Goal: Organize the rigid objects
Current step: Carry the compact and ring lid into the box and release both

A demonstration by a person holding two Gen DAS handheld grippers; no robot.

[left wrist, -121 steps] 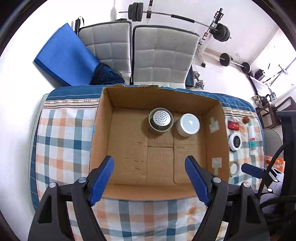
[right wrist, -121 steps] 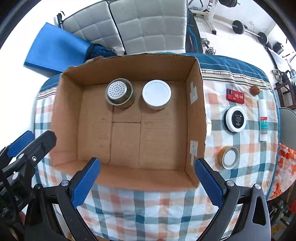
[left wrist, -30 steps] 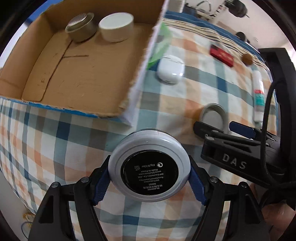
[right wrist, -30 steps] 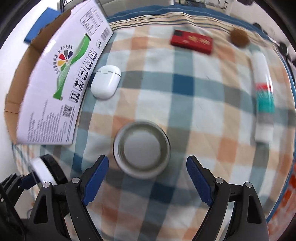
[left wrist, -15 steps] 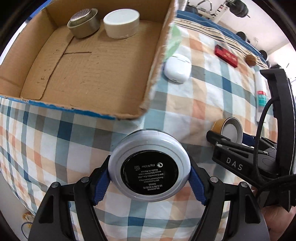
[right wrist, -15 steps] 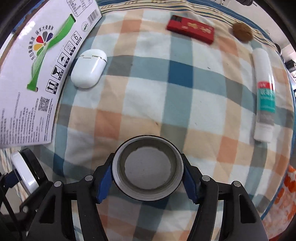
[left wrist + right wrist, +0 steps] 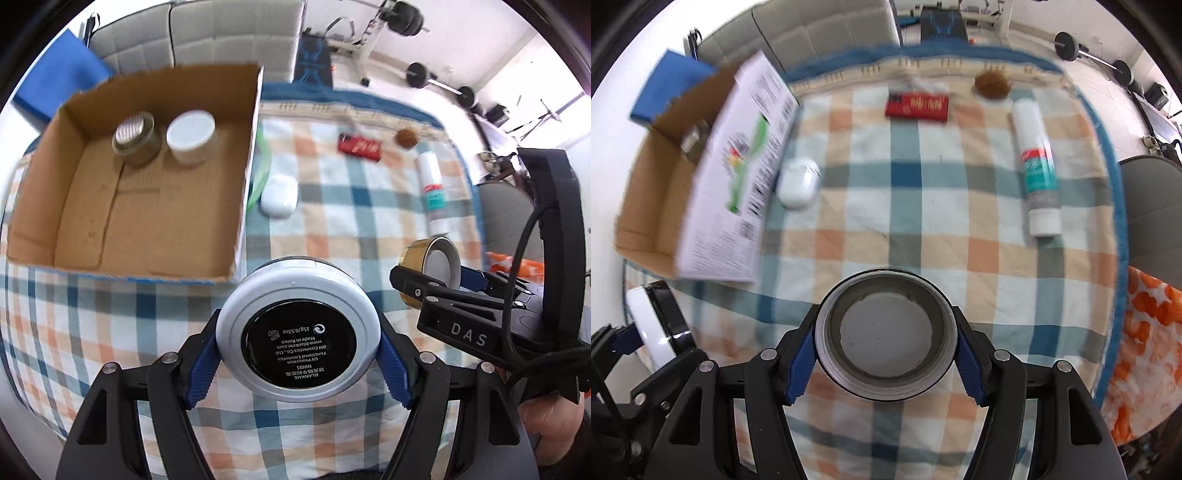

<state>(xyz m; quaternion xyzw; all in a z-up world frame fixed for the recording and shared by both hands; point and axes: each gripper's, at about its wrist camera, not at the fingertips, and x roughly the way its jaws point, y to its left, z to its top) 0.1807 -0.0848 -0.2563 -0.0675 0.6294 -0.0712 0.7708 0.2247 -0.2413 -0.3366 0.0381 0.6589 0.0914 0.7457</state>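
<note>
Both grippers are gripping round things: your left gripper (image 7: pixel 298 356) the white compact (image 7: pixel 298 328), your right gripper (image 7: pixel 885 354) the gold-rimmed lid (image 7: pixel 885 339). Pinched only at their curved rims, they are risking slipping out while you are carrying them left to the cardboard box (image 7: pixel 243 177).

The left claw (image 7: pixel 298 341), black-armed with blue ribbed pads, points steeply downward and is clamped on a round white compact with a glossy black label face (image 7: pixel 298 336), one pad on each side of its rim. The right claw (image 7: pixel 886 345), built the same, also points down; its jaws have just closed onto a round gold-sided metal lid (image 7: pixel 886 339). A hand (image 7: pixel 550 424) grips the right claw's handle.
</note>
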